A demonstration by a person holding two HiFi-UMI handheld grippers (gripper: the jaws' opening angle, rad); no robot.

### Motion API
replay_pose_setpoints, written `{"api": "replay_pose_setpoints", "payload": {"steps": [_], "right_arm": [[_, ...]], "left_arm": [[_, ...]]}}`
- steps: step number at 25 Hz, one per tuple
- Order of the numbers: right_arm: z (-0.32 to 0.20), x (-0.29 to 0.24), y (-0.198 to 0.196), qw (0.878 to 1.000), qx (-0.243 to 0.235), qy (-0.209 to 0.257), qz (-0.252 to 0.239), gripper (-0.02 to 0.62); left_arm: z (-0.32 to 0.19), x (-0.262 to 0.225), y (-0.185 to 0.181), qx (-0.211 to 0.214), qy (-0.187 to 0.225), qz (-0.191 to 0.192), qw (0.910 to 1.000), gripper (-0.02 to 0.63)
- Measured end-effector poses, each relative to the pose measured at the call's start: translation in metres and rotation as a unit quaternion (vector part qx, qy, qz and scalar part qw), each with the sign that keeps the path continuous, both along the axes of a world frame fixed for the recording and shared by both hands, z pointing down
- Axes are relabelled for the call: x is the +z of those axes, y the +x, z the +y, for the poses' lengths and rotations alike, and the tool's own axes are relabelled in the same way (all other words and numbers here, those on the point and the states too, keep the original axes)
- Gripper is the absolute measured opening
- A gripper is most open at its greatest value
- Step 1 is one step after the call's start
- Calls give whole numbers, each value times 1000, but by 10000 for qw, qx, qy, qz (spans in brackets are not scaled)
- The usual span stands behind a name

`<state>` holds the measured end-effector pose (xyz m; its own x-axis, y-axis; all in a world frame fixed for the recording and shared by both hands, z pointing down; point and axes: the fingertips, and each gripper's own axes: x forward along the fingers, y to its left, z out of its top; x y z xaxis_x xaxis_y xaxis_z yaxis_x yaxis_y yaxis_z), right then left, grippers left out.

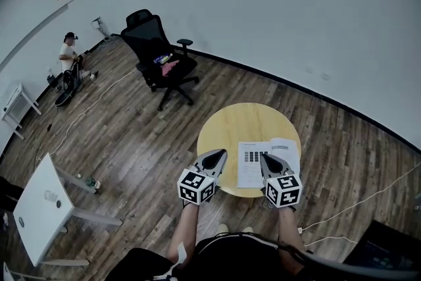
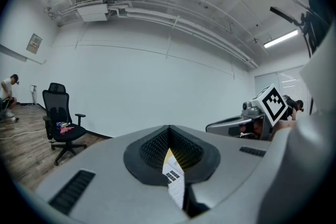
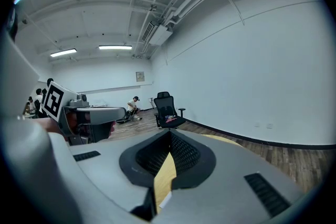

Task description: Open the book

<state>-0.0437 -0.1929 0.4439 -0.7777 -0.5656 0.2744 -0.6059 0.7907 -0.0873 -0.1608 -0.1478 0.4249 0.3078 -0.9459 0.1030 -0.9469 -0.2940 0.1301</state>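
Note:
A round yellow table (image 1: 227,128) carries the book (image 1: 251,168), which lies flat showing white printed pages with a dark grid on the left page. My left gripper (image 1: 222,153) hovers over the table's near left edge, beside the book, with its jaws shut and empty. My right gripper (image 1: 263,157) hangs over the book's middle, also shut with nothing in it. In the left gripper view the closed tips (image 2: 169,128) meet, and the book's page (image 2: 174,174) shows below them. In the right gripper view the closed tips (image 3: 169,132) frame the yellow tabletop (image 3: 165,170).
A black office chair (image 1: 161,56) stands beyond the table on the wood floor. A white table (image 1: 41,207) is at the near left. A person (image 1: 68,54) crouches far left by the wall. Cables (image 1: 358,202) run along the floor at right.

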Motion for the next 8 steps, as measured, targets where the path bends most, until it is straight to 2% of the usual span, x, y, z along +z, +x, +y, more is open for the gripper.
{"api": "replay_pose_setpoints", "payload": {"steps": [8], "right_arm": [[-3,2,4,10000,15,-13,-18,5]], "left_arm": [[-4,2,4,18,-20,-20,10000,2]]}}
